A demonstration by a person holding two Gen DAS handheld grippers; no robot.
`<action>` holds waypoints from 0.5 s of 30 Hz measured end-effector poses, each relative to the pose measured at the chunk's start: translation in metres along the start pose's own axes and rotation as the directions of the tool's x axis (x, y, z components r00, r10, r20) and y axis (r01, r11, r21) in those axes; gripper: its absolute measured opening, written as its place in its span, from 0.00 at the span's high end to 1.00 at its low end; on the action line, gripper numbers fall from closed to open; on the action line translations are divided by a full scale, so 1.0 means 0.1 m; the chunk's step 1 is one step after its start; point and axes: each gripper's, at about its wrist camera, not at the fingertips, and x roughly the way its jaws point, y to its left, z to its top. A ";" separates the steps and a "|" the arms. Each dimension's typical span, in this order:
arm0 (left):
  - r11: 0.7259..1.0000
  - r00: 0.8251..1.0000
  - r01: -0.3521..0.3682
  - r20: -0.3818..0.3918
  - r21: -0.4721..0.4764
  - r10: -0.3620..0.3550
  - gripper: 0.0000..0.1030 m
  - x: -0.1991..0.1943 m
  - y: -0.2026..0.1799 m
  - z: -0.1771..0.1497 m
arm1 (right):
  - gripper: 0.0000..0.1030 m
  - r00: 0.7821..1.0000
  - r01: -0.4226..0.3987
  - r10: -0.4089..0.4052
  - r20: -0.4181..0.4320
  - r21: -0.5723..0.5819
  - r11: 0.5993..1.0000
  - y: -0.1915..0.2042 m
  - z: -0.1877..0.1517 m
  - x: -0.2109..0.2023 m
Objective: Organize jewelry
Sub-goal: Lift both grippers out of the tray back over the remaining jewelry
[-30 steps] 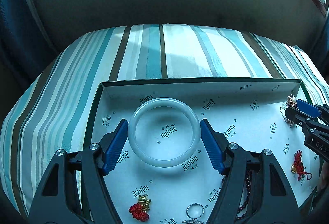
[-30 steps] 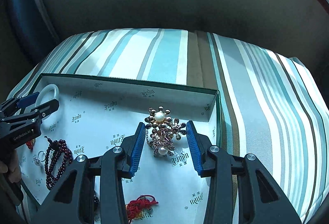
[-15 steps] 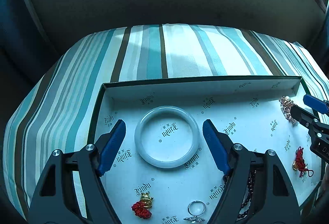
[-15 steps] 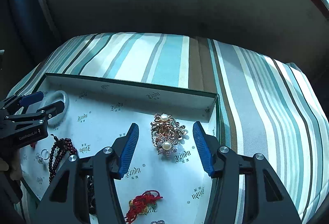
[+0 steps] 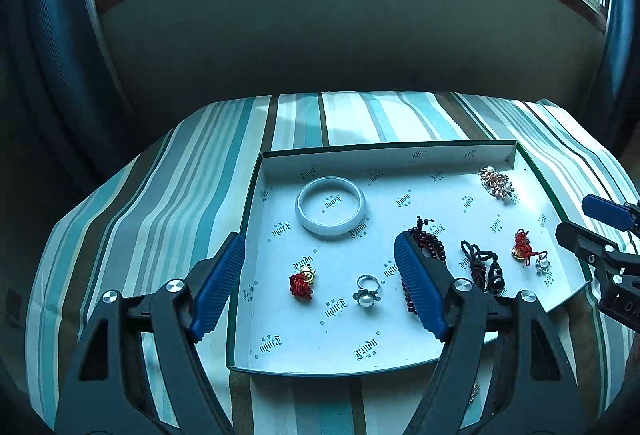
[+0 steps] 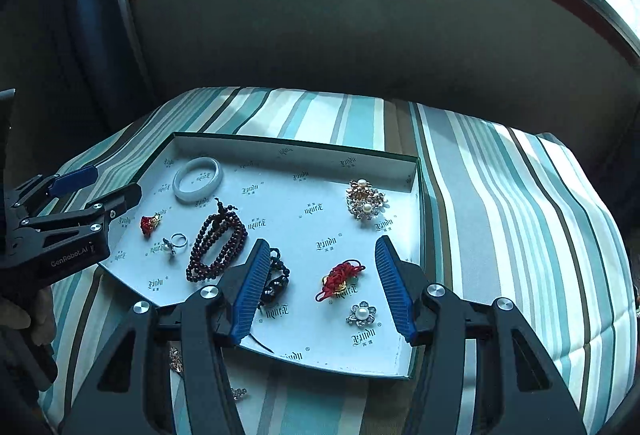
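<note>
Both grippers have pulled up and back from the tray since a second ago, leaving the bangle and brooch lying where they were. The left gripper (image 5: 318,283) stands wide apart, empty; the right gripper (image 6: 320,285) is also parted, nothing between its ribbed blue pads (image 6: 394,287). The smooth pale bangle (image 5: 330,205) lies flat near the tray's far left corner. The spiky pearl brooch (image 6: 365,200) sits near the far right corner. Dark round beads (image 6: 218,243) loop lengthwise toward the bangle. The shallow printed cardboard tray (image 6: 288,151) rests on a striped cushion (image 6: 500,195) under a window.
</note>
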 end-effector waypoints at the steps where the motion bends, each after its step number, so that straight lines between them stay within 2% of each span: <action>1: 1.000 1.000 -0.004 -0.007 -0.005 0.004 0.25 -0.05 0.00 -0.09 | 0.47 1.000 -0.007 0.007 -0.008 0.000 1.000 0.04 -0.07 -0.02; 8: 0.999 0.998 -0.026 -0.066 -0.033 0.024 0.25 -0.25 0.07 -0.57 | 0.47 0.996 -0.047 0.047 -0.082 0.006 0.999 0.24 -0.50 -0.04; 15: 0.998 0.995 -0.041 -0.089 -0.051 0.037 0.25 -0.33 0.14 -0.77 | 0.47 0.986 -0.074 0.067 -0.156 -0.037 0.997 0.46 -0.72 0.09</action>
